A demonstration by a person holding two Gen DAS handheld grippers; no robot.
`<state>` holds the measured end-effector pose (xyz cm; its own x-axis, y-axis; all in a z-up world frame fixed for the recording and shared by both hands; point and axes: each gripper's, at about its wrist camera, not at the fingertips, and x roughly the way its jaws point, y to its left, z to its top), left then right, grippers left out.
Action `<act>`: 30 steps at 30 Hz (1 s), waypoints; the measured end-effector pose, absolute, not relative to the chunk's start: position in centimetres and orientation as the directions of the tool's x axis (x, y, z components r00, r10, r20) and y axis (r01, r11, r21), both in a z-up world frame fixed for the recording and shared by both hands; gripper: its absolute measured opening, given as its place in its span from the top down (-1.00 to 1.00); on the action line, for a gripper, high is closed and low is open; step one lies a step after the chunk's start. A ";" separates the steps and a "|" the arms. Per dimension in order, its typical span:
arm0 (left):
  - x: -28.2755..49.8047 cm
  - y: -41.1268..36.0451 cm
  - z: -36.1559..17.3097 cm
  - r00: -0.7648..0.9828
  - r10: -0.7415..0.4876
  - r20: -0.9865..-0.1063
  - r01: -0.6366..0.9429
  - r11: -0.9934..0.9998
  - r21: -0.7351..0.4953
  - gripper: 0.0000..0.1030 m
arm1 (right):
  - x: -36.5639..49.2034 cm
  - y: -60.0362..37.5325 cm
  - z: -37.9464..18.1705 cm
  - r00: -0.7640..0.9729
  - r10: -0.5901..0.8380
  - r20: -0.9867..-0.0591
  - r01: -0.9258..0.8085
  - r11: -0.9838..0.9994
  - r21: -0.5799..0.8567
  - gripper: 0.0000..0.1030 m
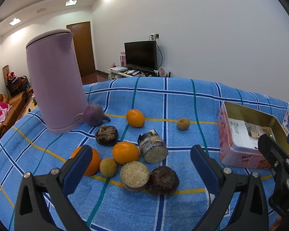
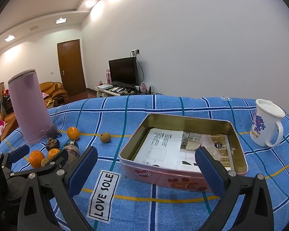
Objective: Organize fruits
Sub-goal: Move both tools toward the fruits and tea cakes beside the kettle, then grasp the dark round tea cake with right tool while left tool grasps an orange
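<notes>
Fruits lie loose on a blue checked cloth. In the left wrist view I see three oranges, two small tan fruits, dark water chestnuts, two cut sugarcane pieces and a purple round fruit. My left gripper is open and empty just before the cluster. A pink tin with paper inside stands open. My right gripper is open and empty in front of the tin.
A tall purple kettle stands at the back left beside the purple fruit. A white mug stands right of the tin. A "LOVE SOLE" label is sewn on the cloth. The cloth's far edge drops to the room.
</notes>
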<state>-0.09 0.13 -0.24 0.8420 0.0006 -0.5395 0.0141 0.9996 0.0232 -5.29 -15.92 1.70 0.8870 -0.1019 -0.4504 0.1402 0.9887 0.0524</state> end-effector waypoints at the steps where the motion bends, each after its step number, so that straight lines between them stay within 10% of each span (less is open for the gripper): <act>1: 0.0 0.3 -0.2 0.842 0.000 -0.539 0.013 1.000 0.021 -1.00 | -5.3 -16.0 1.7 0.887 -0.099 -0.451 0.140 0.989 0.056 -0.97; 13: -1.1 5.6 0.4 0.804 0.022 -0.594 -0.027 1.000 0.001 -1.00 | -5.1 -15.1 1.3 0.877 -0.031 -0.479 0.064 0.997 0.053 -0.95; 19: -1.5 11.2 0.0 0.801 0.107 -0.589 -0.115 0.993 0.024 -1.00 | -4.0 -13.3 0.2 0.823 0.091 -0.561 -0.057 0.995 0.078 -0.46; 30: -1.2 14.2 0.1 0.773 0.154 -0.615 -0.102 0.988 0.118 -1.00 | 0.8 -6.9 -2.8 0.614 0.293 -0.732 -0.248 0.953 0.173 -0.36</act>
<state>-1.18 14.21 0.10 0.7733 0.1537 -0.6152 -0.1022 0.9877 0.1183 0.82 -6.85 -2.83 0.6145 0.2931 -0.7325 -0.2480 0.9531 0.1734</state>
